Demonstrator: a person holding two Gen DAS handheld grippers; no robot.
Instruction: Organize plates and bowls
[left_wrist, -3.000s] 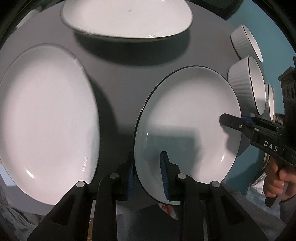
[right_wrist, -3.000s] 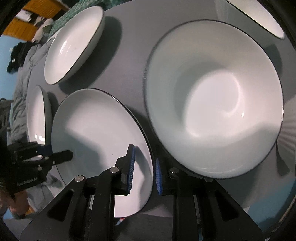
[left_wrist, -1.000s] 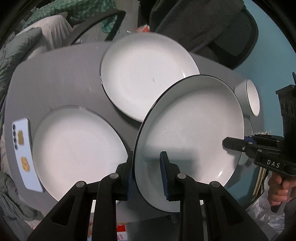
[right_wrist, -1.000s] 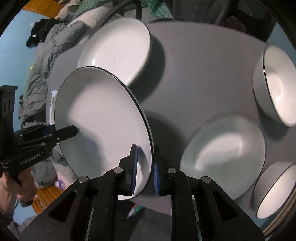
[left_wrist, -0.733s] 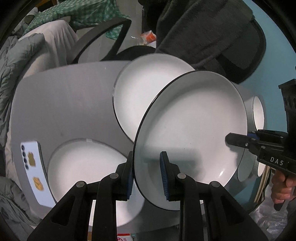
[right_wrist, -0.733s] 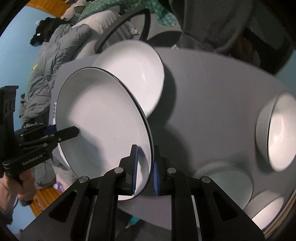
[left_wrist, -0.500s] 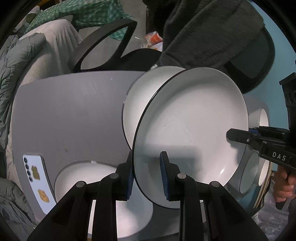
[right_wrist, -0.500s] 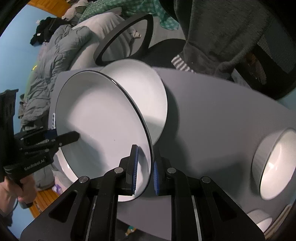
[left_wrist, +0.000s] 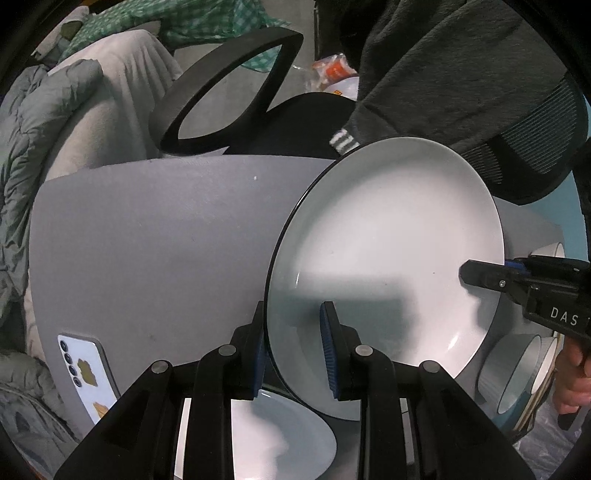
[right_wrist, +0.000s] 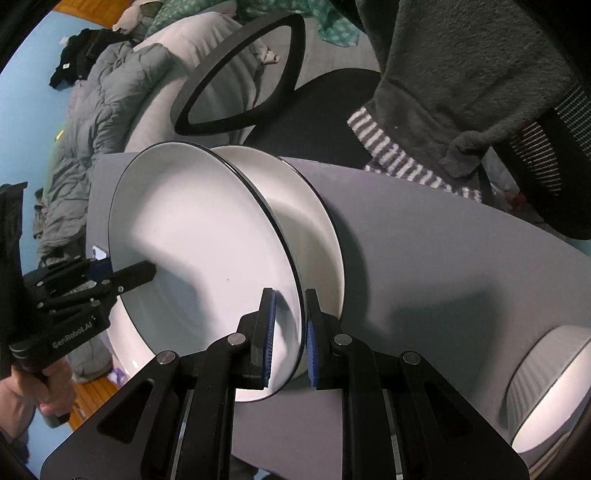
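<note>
Together, both grippers' fingers (left_wrist: 330, 354) are pinching opposite rims of a stiff, probably slippery, breakable plate (left_wrist: 388, 251) above the surface (left_wrist: 147, 240).

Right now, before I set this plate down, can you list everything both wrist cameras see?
held plate: 1, white, dark rim, gripped at opposite edges
plate behind it: 1, white, on table
plate under left fingers: 1, white, near edge
ribbed bowls: at least 2, white, table's right side
phone: 1, white, table's left edge
table: 1, grey
office chair: 1, black, behind table
left hand-held gripper: shut on held plate
right hand-held gripper: shut on held plate
</note>
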